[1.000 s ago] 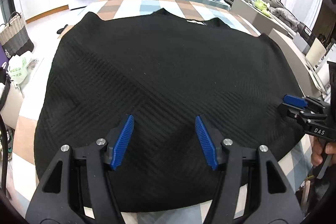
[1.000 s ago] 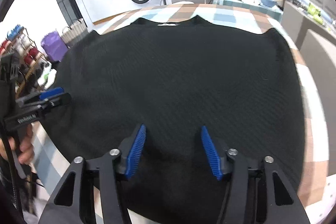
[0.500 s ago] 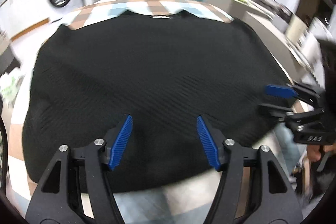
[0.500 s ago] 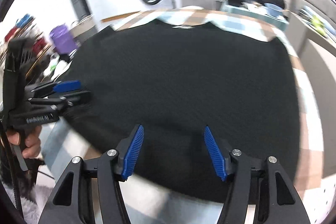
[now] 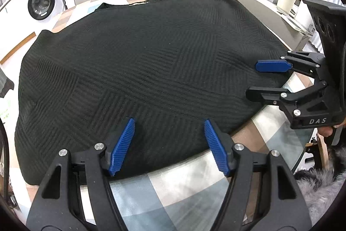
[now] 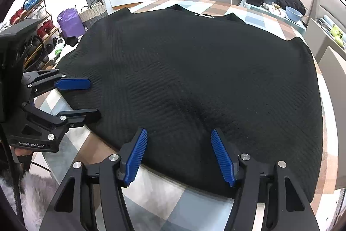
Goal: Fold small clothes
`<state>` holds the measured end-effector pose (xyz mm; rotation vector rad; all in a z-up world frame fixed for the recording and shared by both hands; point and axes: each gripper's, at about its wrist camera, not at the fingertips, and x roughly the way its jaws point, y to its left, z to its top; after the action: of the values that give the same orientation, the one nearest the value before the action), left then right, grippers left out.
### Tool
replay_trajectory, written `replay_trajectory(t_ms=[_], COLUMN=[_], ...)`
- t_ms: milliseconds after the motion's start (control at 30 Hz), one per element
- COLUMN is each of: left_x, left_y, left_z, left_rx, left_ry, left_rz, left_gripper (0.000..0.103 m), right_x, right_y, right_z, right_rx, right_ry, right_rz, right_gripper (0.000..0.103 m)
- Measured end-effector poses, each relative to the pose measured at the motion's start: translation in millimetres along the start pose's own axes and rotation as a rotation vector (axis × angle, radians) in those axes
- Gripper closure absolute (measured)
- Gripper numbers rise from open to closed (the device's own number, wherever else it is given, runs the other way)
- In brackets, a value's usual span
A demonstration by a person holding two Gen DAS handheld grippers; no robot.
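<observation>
black sweater (image 5: 140, 62): soft, floppy, light | grab near edge at 6 o'clock | left gripper (image 5: 168, 144), right gripper (image 6: 179, 157): apart, opening wider, holding nothing

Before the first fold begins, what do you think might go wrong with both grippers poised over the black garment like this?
1. The black sweater is thick; the left hand-held gripper and right hand-held gripper, open above the near hem with nothing between the pads, might pinch only the top layer.
2. The sweater's sides overhang the checked tablecloth, so a lift could drag it sideways.
3. Uneven lifting could skew the fold.
</observation>
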<state>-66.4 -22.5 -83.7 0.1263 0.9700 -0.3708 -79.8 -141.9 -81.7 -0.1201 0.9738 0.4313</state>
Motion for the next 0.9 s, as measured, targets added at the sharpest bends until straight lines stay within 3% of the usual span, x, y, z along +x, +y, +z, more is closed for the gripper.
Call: replay_trajectory(t_ms=[900], left_x=[9.3], left_y=[-3.4], left_z=[4.9], left_rx=[-0.01], left_ry=[0.0], left_rz=[0.014], left_gripper=[0.036], right_x=[1.2], right_y=[-2.8], right_z=[1.8], right_rx=[0.009], right_ry=[0.004], right_rz=[0.012], right_gripper=[0.037])
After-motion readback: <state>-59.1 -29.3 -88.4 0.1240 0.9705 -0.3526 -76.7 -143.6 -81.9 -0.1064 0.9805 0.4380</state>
